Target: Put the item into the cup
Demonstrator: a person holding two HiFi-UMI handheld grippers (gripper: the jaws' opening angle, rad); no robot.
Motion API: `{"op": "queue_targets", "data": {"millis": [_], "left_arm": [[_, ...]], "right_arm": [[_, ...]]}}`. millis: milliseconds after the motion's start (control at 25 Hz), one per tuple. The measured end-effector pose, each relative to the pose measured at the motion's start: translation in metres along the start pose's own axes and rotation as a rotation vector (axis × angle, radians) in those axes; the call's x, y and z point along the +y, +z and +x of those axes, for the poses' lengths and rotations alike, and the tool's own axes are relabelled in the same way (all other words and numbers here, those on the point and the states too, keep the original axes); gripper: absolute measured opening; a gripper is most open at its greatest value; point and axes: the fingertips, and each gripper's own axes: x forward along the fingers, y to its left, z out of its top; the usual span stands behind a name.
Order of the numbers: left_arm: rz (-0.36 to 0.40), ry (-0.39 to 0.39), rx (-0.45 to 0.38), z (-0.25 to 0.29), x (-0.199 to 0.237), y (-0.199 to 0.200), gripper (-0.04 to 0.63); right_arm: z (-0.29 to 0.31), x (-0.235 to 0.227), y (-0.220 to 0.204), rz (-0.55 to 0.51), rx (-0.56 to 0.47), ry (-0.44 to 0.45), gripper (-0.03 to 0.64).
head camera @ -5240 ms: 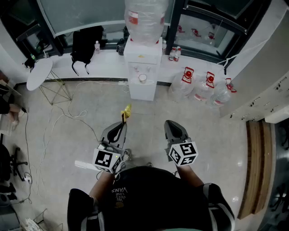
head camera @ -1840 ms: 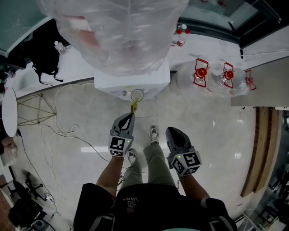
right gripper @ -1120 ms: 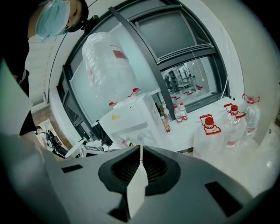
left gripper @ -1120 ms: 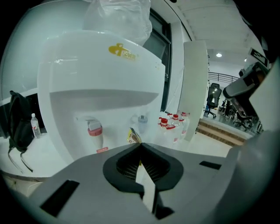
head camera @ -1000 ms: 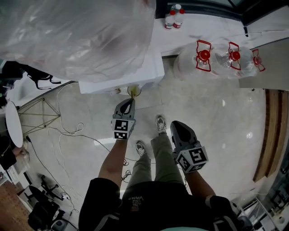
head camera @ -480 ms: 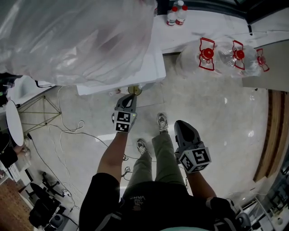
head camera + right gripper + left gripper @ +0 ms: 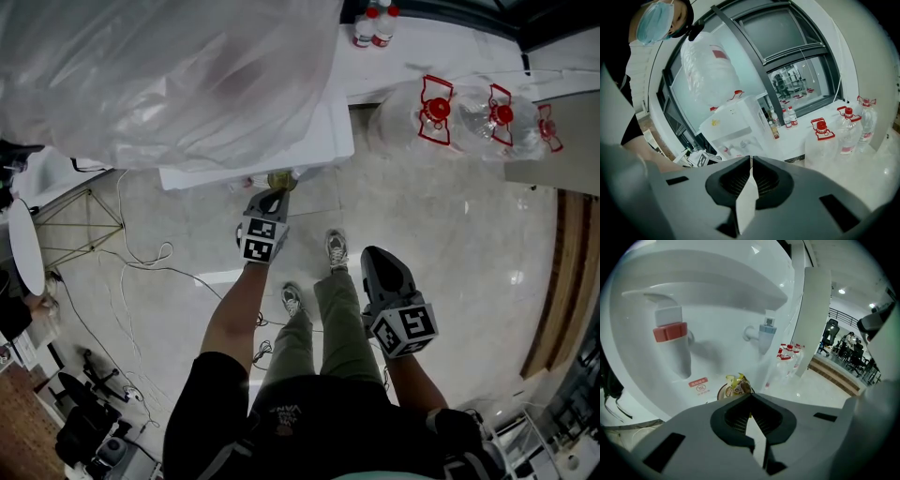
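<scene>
Left gripper [image 7: 751,397] clenched on the yellow packet [image 7: 735,383], which we see right at the mouth of the cup [image 7: 723,392] set in the water dispenser [image 7: 717,296]. We cannot tell whether packet and cup touch. Right gripper [image 7: 750,161] clenched on nothing, well back from the water dispenser.

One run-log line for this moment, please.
left gripper: shut on packet | packet: at cup below dispenser taps, not yet released | right gripper: shut, empty
</scene>
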Motion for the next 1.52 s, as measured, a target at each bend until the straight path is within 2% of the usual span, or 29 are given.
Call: {"op": "queue_targets", "data": {"millis": [160, 280, 400, 720, 1240, 1360, 1520], "left_arm": [[-0.028, -0.025, 0.048, 0.008, -0.001, -0.002, 0.018], [-0.077, -0.06, 0.069, 0.012, -0.006, 0.001, 0.018], [-0.134, -0.086, 0.049, 0.01, -0.009, 0.008, 0.018], [-0.21, -0.109, 0.038, 0.0, -0.006, 0.003, 0.018], [-0.298, -0.153, 0.117, 0.022, -0.006, 0.004, 0.018], [-0.296, -0.17, 0.123, 0.025, -0.008, 0.007, 0.02], [-0.345, -0.184, 0.112, 0.029, -0.007, 0.007, 0.02]], "right_arm": [[-0.002, 0.0, -0.002, 0.008, 0.001, -0.003, 0.048], [-0.002, -0.004, -0.002, 0.011, -0.002, -0.01, 0.048], [-0.003, -0.006, -0.001, 0.016, -0.005, -0.017, 0.048], [-0.004, -0.002, 0.001, 0.017, -0.012, -0.015, 0.048], [-0.002, -0.006, -0.001, 0.034, -0.007, -0.023, 0.048], [-0.003, -0.008, 0.0, 0.044, -0.009, -0.029, 0.048], [-0.002, -0.01, -0.002, 0.041, -0.007, -0.03, 0.048]]}}
